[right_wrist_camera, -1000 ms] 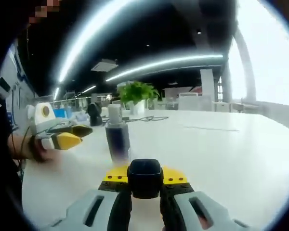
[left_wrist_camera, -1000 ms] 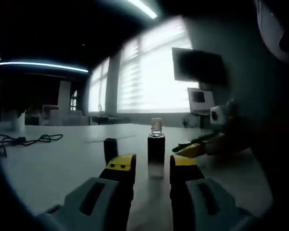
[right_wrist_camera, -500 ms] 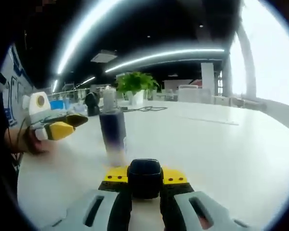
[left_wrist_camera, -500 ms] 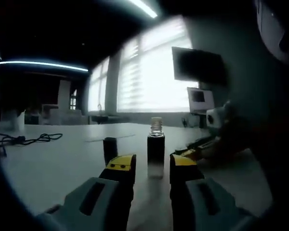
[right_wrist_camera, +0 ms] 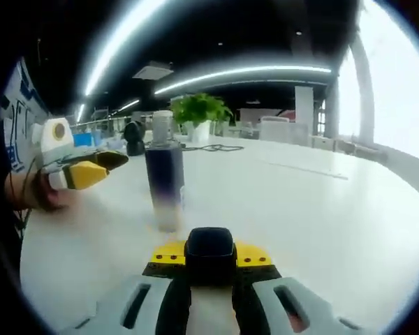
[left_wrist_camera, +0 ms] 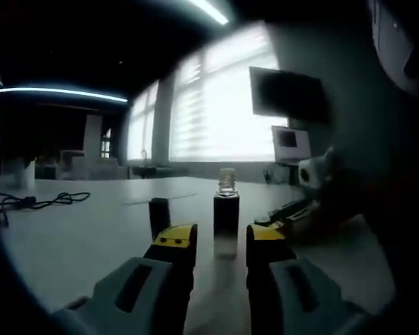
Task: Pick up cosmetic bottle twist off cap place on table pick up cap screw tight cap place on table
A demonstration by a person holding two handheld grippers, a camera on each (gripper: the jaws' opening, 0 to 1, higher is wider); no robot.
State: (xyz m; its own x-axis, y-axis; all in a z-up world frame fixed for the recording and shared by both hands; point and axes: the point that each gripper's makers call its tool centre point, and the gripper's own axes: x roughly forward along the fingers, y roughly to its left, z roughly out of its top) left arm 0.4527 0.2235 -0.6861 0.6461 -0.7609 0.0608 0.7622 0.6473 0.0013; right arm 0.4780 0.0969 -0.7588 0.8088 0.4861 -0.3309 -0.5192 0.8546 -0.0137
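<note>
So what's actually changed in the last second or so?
Little. The right hand-held gripper, shut on the black cap, has dropped lower, so the cosmetic bottle rises higher in its view. The bottle stays uncapped and upright on the table, with the open left hand-held gripper unmoved.

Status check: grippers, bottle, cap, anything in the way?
Left gripper open, fingers either side of the uncapped bottle standing on the table. Right gripper shut on the black cap. Nothing between cap and bottle.

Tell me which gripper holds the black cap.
The right gripper: its fingers are shut on the cap. The left gripper has open, empty fingers facing the uncapped bottle.
</note>
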